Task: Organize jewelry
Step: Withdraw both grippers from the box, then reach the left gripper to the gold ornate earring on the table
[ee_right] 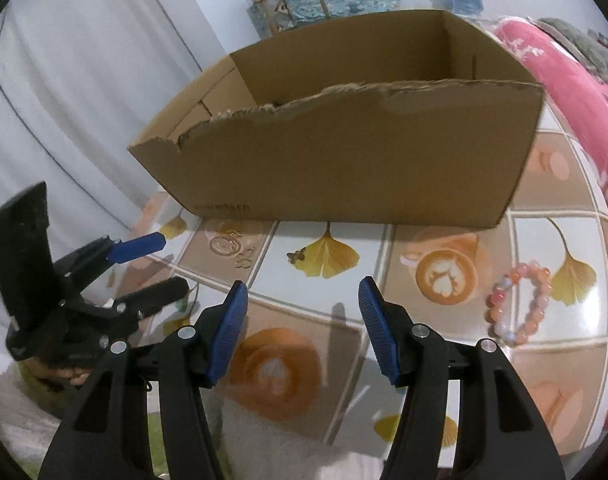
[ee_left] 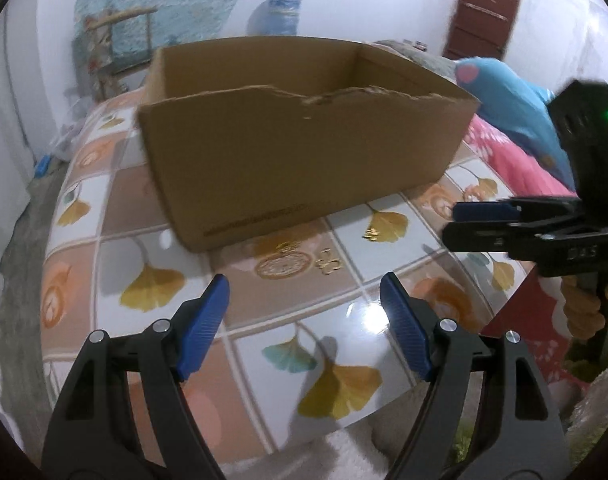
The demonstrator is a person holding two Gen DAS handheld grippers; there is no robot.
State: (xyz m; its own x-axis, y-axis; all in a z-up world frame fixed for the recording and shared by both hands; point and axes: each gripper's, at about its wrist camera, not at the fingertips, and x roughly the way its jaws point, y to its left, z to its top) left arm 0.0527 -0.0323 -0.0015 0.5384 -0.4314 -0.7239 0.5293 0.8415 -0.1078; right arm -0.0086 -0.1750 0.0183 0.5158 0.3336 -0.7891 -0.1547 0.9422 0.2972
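Note:
An open cardboard box (ee_left: 304, 152) with a torn front rim stands on the patterned table; it also shows in the right wrist view (ee_right: 343, 160). Small gold jewelry lies in front of it: a curly gold piece (ee_left: 328, 265), a small gold piece (ee_left: 371, 233) on a ginkgo leaf, seen also in the right wrist view (ee_right: 244, 259) (ee_right: 296, 256). A pink bead bracelet (ee_right: 519, 304) lies at the right. My left gripper (ee_left: 305, 320) is open and empty, above the table before the box. My right gripper (ee_right: 302, 328) is open and empty; it shows in the left view (ee_left: 459, 224).
The table (ee_left: 264, 320) has a glossy tile print with ginkgo leaves and coffee cups. A pink blanket (ee_right: 575, 92) and a blue plush (ee_left: 503, 100) lie to the right. A water jug (ee_left: 282, 12) and a chair stand behind. A white curtain (ee_right: 64, 100) hangs at the left.

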